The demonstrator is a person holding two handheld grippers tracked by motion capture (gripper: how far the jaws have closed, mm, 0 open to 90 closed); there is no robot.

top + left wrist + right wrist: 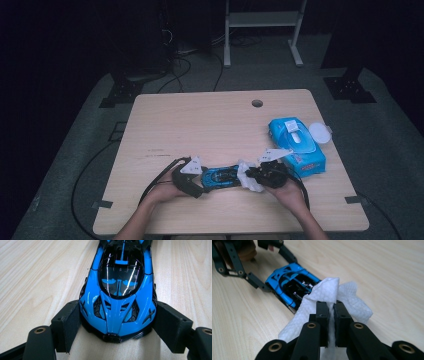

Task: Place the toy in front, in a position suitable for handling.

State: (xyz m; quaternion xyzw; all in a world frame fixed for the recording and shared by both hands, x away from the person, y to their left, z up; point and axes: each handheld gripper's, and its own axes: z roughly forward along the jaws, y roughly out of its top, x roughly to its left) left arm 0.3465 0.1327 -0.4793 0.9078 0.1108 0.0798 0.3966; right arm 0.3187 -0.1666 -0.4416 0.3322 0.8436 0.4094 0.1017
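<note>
Blue toy car on wooden table, near front edge, nose clamped between left gripper pads. Right gripper jaws pinched on white wipe, which covers car's rear end. Car's tail cut off in left gripper view.

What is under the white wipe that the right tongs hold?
The white wipe, pinched in the right tongs, lies over one end of the blue toy car. That end is covered, so its details cannot be seen.

Dim surroundings, table lit; gripper views sharp.
</note>
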